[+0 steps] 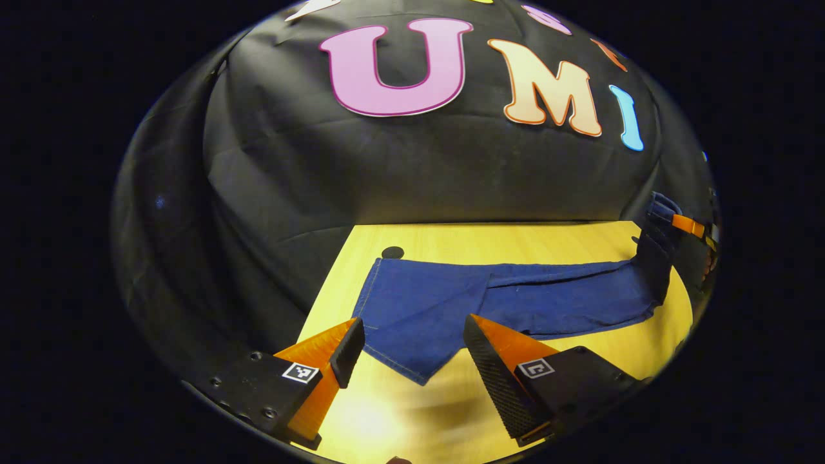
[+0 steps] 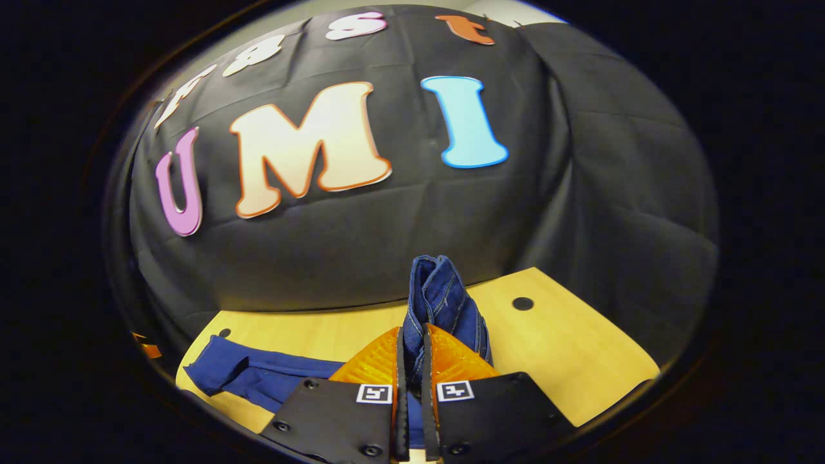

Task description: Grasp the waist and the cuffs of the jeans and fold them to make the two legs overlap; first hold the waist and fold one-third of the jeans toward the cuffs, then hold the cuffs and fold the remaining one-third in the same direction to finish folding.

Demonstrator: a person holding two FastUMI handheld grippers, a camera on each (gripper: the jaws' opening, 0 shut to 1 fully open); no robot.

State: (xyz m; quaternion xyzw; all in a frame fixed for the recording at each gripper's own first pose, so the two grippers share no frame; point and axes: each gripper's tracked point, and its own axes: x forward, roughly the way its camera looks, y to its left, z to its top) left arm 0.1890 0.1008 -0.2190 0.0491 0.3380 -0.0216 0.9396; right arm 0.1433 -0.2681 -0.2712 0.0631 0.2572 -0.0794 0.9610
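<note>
- Fingers of the right gripper (image 2: 412, 361) are clenched on the bunched cuffs (image 2: 441, 290), lifted above the tabletop (image 2: 580, 348).
- Left gripper (image 1: 412, 351) hangs released, its fingers spread just over the waist (image 1: 399, 309) near the tabletop's front edge.
- Jeans (image 1: 515, 296) lie along the tabletop, legs seemingly overlapped.
- Judging by this, the waist is not yet grasped; both third-folds remain.

- Jeans (image 1: 451, 303): blue denim cloth, matt, with pale stitched seams.
- Table (image 2: 567, 348) beneath the jeans: smooth pale wood, slightly glossy.
- Wall behind the table: matt, creased black cloth.
</note>
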